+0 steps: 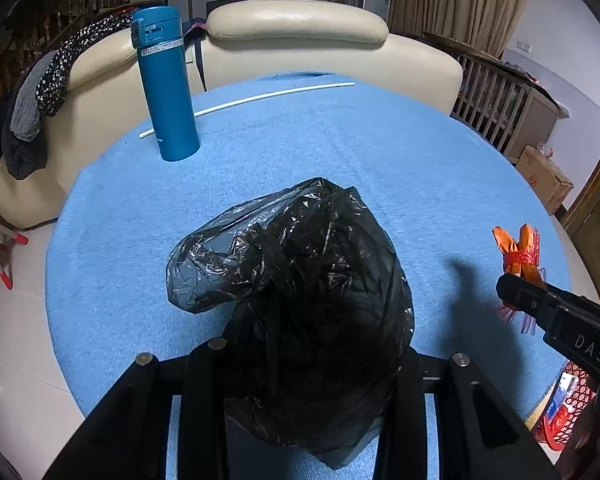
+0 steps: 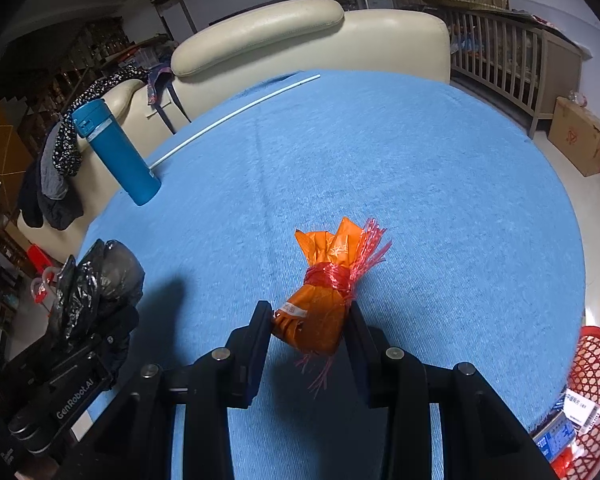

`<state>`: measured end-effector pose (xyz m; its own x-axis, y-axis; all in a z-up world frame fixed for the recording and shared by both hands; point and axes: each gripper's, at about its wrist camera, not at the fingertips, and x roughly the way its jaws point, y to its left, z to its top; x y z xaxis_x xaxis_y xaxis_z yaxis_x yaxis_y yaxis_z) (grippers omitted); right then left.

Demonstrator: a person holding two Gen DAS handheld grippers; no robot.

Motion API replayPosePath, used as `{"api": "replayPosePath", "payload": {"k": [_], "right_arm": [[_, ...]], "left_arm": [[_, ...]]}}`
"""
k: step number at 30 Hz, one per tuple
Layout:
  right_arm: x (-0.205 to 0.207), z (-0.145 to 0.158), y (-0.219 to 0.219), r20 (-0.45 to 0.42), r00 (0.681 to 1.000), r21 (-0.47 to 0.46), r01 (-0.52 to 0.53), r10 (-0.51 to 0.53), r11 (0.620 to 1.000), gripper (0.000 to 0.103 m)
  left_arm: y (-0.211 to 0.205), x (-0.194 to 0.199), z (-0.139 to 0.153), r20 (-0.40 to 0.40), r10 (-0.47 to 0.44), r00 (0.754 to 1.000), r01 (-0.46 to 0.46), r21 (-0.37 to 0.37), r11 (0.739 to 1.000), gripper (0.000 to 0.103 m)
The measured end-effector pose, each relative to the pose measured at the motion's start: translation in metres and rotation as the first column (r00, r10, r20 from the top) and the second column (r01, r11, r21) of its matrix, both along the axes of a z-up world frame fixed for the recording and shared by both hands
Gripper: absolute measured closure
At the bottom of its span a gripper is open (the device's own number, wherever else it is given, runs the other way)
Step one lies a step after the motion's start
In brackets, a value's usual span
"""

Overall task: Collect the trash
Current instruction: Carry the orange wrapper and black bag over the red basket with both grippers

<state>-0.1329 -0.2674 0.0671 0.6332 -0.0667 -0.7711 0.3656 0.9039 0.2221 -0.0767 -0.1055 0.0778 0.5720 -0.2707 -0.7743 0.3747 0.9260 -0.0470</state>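
Reaching forward over the near edge of the table (image 2: pixel 420 184), the right gripper (image 2: pixel 310 328) points toward the far side, its two fingers (image 2: pixel 260 332) level and set on either side of an orange bundle (image 2: pixel 320 312). Both pads press against the bundle's lower half, so the jaws are pinched on it, only partly closed by its width. The bundle is crumpled orange wrapping tied at the neck with red plastic string, whose frayed ends fan out above and below. It sits near the near edge, toward the right-hand side of the blue cloth.

The left gripper (image 1: pixel 300 360) also points forward from the near edge, further left. A black trash bag (image 1: pixel 300 280) bulges up between its fingers and hides the tips; the crumpled plastic fills the gap, and the jaws look clamped on the bag's lower part. From the right wrist view the same bag (image 2: pixel 100 280) rises out of the left gripper (image 2: pixel 84 332) beside the table's near left edge.

A blue flask (image 1: pixel 166 84) stands upright near the far left edge, with a thin white rod (image 1: pixel 260 98) lying along the far edge behind it. A cream sofa (image 1: pixel 300 28) stands beyond the table, and a red basket (image 2: pixel 592 380) sits off the near right edge.
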Motion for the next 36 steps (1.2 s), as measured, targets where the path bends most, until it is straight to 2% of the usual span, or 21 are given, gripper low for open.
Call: {"api": "replayPosePath", "payload": {"k": [10, 19, 28, 36], "right_arm": [[-0.029, 0.012, -0.004, 0.038, 0.999, -0.017, 0.021, -0.02, 1.0, 0.064], [-0.077, 0.022, -0.032, 0.076, 0.993, -0.025, 0.092, -0.089, 0.995, 0.064], [-0.136, 0.025, -0.075, 0.097, 0.977, -0.022, 0.195, -0.192, 0.981, 0.064], [-0.184, 0.019, -0.112, 0.095, 0.954, -0.008, 0.285, -0.283, 0.958, 0.064]], "left_arm": [[-0.018, -0.02, 0.012, 0.022, -0.051, 0.998, 0.051, 0.008, 0.999, 0.065], [-0.06, -0.048, 0.022, 0.043, -0.154, 0.987, 0.154, 0.009, 0.988, 0.065], [-0.114, -0.08, 0.027, 0.042, -0.269, 0.962, 0.268, 0.016, 0.963, 0.065], [-0.162, -0.113, 0.026, 0.032, -0.378, 0.925, 0.377, 0.039, 0.925, 0.065]]}}
